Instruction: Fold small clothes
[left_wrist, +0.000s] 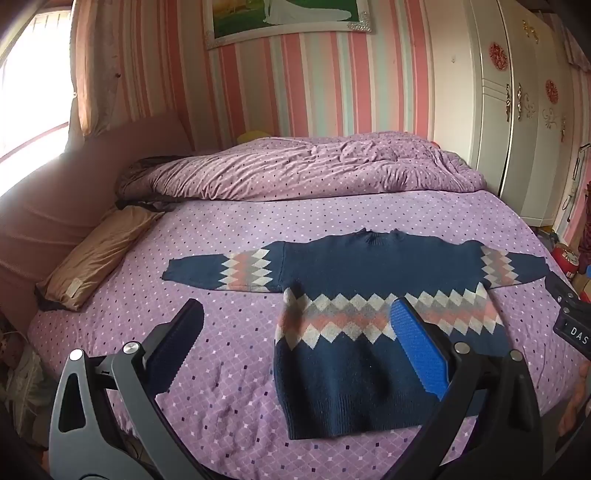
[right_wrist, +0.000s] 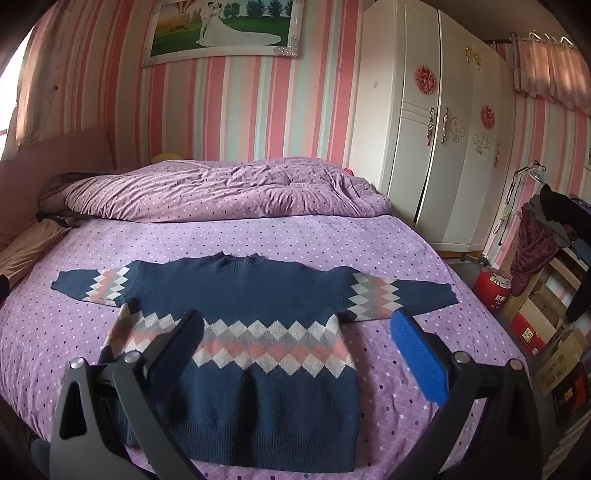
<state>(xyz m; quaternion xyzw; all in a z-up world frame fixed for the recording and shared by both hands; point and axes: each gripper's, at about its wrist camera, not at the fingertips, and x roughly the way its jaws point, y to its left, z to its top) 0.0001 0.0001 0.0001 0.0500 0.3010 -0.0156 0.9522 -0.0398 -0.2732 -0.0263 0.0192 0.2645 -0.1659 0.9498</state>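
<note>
A small navy sweater (left_wrist: 354, 269) with a band of white, grey and pink diamonds lies flat on the purple bed (left_wrist: 236, 229), sleeves spread out to both sides, hem toward me. It also shows in the right wrist view (right_wrist: 258, 288). My left gripper (left_wrist: 297, 314) is open and empty, held above the sweater's left hem side. My right gripper (right_wrist: 295, 325) is open and empty, held above the sweater's right half. Part of the right gripper's body (left_wrist: 570, 317) shows at the right edge of the left wrist view.
A bunched purple duvet (left_wrist: 295, 170) lies across the far half of the bed. A tan pillow (left_wrist: 96, 254) lies at the left by the pink headboard (left_wrist: 55, 206). A white wardrobe (right_wrist: 436, 147) stands at the right, with a red canister (right_wrist: 493, 291) and cluttered shelves (right_wrist: 554, 332) beside the bed.
</note>
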